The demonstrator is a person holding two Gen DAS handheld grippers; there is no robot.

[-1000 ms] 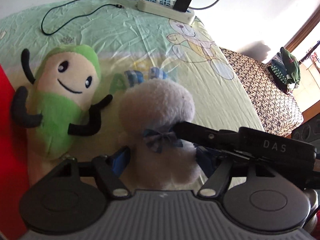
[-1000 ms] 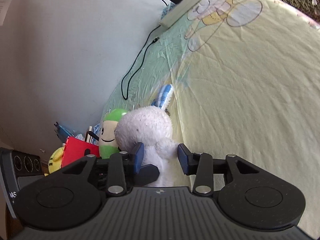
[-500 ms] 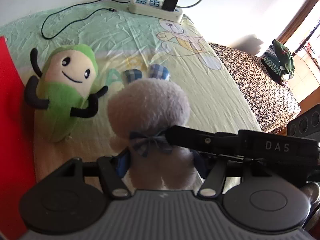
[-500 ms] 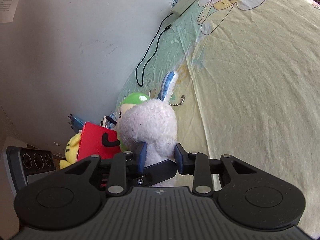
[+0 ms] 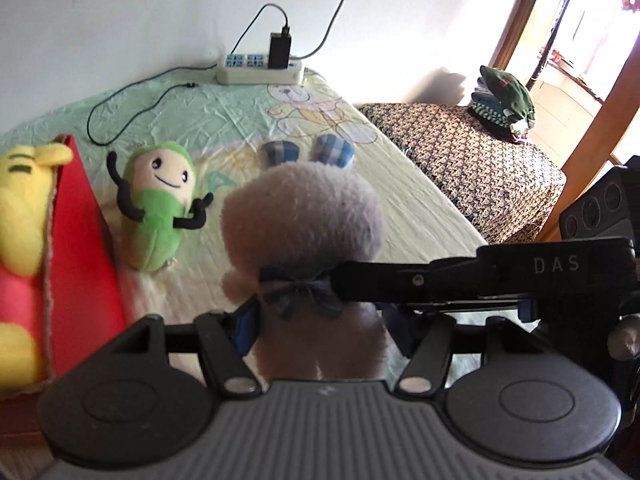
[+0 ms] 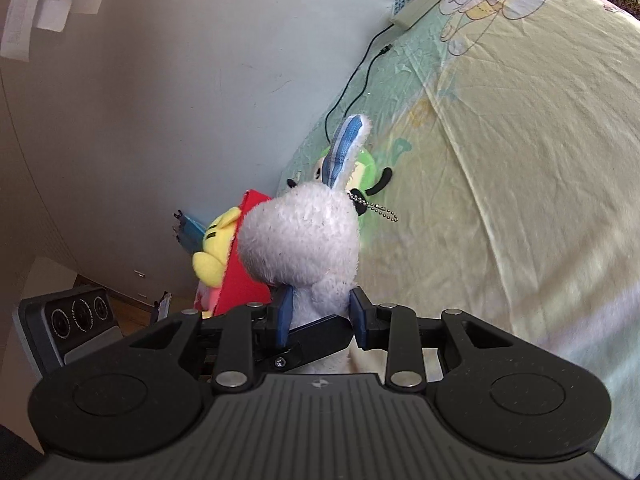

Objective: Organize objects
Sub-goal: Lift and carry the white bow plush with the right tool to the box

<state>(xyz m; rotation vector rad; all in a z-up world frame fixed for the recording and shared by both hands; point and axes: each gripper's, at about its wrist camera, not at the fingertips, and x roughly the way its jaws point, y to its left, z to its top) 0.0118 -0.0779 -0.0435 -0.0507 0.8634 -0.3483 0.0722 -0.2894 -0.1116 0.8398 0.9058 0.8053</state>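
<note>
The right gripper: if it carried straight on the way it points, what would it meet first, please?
The right gripper is already shut on the grey plush rabbit. Beyond the rabbit, the line seems to reach the green plush lying on the bedsheet, though depth is unclear.

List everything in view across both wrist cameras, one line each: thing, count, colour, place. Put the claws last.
Rabbit plush: 1, grey-white with blue plaid ears, lifted above the bed, gripped by both claws.
Pea plush: 1, green, lying on the bedsheet.
Box: 1, red, at the bed's left edge.
Yellow plush: 1, yellow, inside the box.
Power strip: 1, white, on the bed by the wall, black charger plugged in.
Cable: 1, black, looped on the bedsheet.
Bedsheet: 1, pale green-yellow with a bear print.
Folded clothes: 1 pile, dark green, on the patterned cover.
Left claw: 1, black, shut on the rabbit's body.
Right claw: 1, black, shut on its neck.
</note>
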